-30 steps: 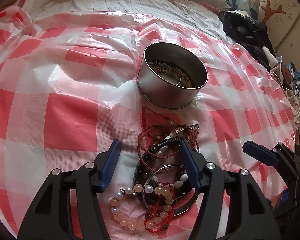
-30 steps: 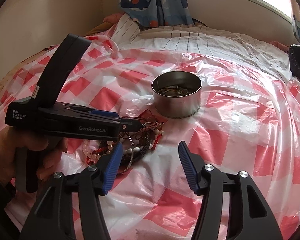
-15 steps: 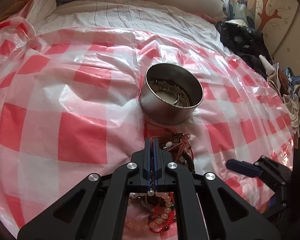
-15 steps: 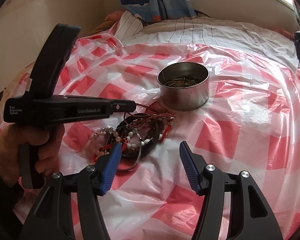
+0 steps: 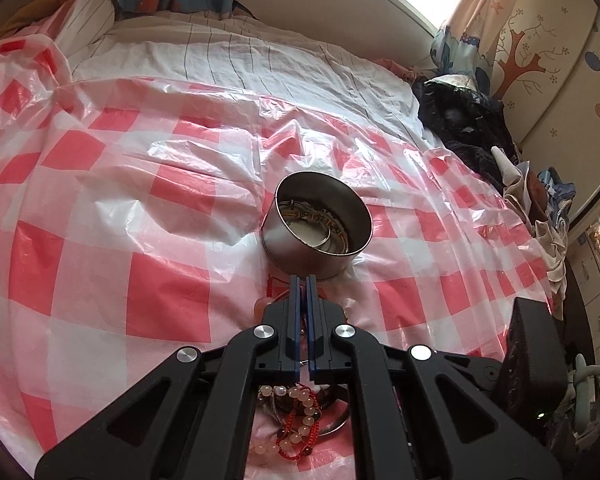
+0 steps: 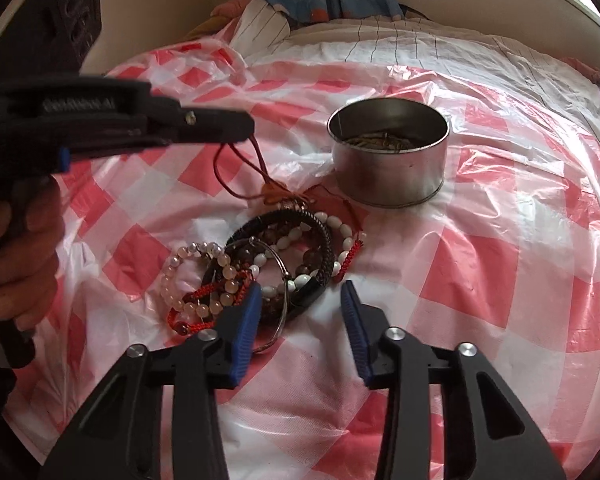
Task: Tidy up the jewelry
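A round metal tin point(image 5: 318, 228) with some jewelry inside stands on the red-checked plastic sheet; it also shows in the right wrist view point(image 6: 388, 156). My left gripper point(image 5: 302, 280) is shut on a thin red cord bracelet point(image 6: 240, 178) and holds it lifted, its end still trailing to the pile. The left gripper shows in the right wrist view point(image 6: 244, 128), left of the tin. A pile of bead bracelets and bangles point(image 6: 268, 268) lies in front of the tin. My right gripper point(image 6: 298, 292) is open, just short of the pile.
The red-checked plastic sheet point(image 6: 500, 264) covers a bed with a striped white sheet point(image 5: 240, 60) beyond it. Dark clothes point(image 5: 460, 120) are heaped at the right edge. A wall and curtain stand behind.
My left gripper closed on the red cord in the pile, then rose and moved toward the tin, drawing the cord up. The right gripper stayed open and came closer to the pile.
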Available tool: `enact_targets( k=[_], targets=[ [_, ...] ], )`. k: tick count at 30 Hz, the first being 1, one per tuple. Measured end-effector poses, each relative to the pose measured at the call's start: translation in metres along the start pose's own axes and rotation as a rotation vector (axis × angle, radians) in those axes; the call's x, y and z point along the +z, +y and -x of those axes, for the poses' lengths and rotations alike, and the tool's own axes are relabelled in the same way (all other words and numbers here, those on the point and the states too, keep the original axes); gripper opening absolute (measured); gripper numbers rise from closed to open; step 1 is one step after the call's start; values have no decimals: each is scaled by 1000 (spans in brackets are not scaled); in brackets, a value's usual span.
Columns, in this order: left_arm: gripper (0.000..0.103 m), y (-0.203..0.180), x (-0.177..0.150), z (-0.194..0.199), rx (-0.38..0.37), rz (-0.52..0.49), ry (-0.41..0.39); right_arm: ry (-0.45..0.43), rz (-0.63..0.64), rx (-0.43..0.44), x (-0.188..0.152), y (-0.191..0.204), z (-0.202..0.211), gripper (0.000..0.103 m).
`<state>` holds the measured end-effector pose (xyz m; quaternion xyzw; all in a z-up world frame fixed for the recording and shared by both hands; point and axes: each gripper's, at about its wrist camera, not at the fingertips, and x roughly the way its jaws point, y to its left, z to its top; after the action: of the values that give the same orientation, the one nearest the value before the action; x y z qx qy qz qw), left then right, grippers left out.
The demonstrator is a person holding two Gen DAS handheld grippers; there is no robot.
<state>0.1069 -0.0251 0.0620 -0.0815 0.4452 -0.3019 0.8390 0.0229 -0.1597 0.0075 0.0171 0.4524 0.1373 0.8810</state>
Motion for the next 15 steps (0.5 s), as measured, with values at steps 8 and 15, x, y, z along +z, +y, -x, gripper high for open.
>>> enact_targets(
  k=[8, 15],
  targets=[
    [2, 2, 2, 8, 2, 1, -20, -115, -28, 54, 3, -8, 32, 2],
    [2, 4, 2, 8, 9, 0, -16, -60, -60, 92, 3, -12, 25, 11]
  ],
)
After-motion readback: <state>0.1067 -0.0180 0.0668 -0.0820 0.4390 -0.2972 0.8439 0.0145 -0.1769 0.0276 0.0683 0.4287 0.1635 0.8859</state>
